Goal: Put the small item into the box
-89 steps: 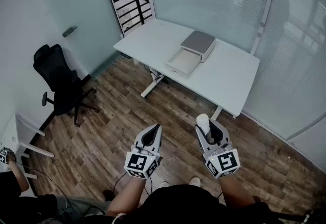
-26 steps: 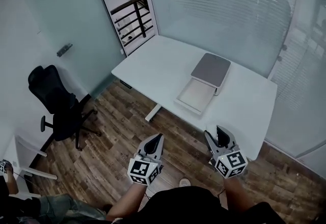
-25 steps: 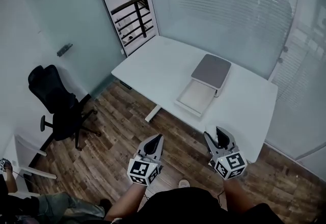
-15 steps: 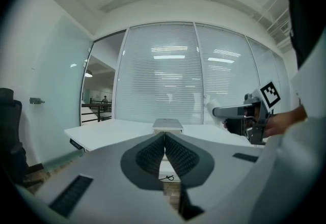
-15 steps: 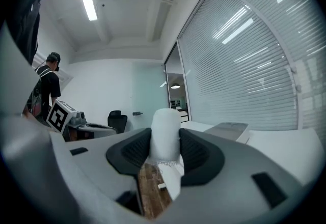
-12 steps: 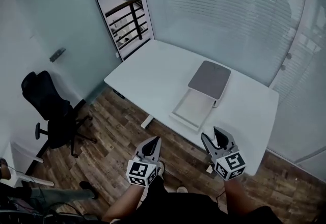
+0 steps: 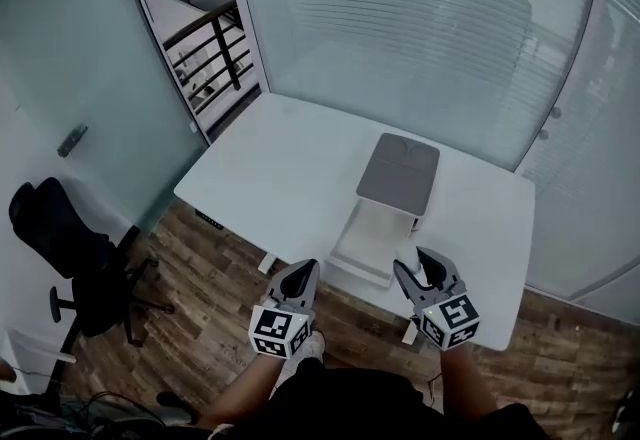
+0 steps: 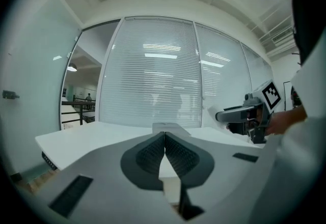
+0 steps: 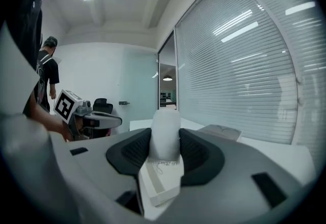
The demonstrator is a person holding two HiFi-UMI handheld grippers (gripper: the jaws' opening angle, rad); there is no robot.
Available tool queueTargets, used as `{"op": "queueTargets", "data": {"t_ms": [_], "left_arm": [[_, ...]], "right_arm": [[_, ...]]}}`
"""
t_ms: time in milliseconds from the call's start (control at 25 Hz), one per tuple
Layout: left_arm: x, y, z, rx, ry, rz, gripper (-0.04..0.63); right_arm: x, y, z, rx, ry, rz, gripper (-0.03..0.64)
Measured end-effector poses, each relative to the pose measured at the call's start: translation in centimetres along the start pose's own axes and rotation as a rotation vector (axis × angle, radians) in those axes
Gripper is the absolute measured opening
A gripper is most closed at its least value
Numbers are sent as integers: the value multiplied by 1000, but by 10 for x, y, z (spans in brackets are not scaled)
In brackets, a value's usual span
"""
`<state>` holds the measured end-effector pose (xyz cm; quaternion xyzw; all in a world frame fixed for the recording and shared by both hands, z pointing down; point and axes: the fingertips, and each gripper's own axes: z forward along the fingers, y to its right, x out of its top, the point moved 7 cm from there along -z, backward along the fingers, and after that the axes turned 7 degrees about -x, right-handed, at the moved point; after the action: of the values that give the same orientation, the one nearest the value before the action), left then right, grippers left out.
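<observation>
Since I looked a second ago, the white worktop (image 7: 290,163) has drawn much nearer in the head view. Both tools then hung over the wooden floor (image 7: 190,328) and now reach the worktop's near edge, and the black chair (image 7: 60,248) has slid toward the left border. The right hand-held gripper (image 7: 416,264) keeps the same medium spread, its pads pressed on either side of the small item (image 7: 407,254), a white, soft-looking cylinder. The item is held in the air at the worktop's near edge, just short of the box (image 7: 368,238) and not in it. In the right gripper view the item's long axis stands upright between the pads, its rounded end on top and rising above them. The left hand-held gripper (image 8: 164,135) is shut tight as before, pads meeting with nothing between them, and it sits to the left of the box. The box lies with its long axis running away from me, its pale open part nearest and the grey lid (image 7: 398,171) laid flat beyond. The print I can make out is the black-and-white square pattern on each marker cube (image 7: 278,331); any lettering on the box is too small for me to read.
</observation>
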<state>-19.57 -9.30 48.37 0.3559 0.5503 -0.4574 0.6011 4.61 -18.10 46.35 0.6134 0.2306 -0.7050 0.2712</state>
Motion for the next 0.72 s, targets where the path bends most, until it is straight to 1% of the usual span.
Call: {"op": "queueTargets", "data": {"t_ms": [120,200,320,440,520,640,720], "left_arm": [[19,-27,12,-69,51,35,12],[32,-45,20,-105,87,59,12],[43,-75,36,-131,103,54,12],[48,-97,51,-183,103,48,12],[50,-108,56,-218,111,67,12],[52,-125,64,-240,127,89,12],[52,-131,72,-265,135,90,12]], "right_arm": [[15,-3,21,0,19,-70,173],[26,0,31,-10,33,-94,173],[34,4,51,-52,25,-109,172],[29,3,71,-93,-19,-103,172],[22,1,82,-116,-57,-85,173],[12,0,97,-144,-127,-46,172],[8,0,106,-151,-158,-46,172]]}}
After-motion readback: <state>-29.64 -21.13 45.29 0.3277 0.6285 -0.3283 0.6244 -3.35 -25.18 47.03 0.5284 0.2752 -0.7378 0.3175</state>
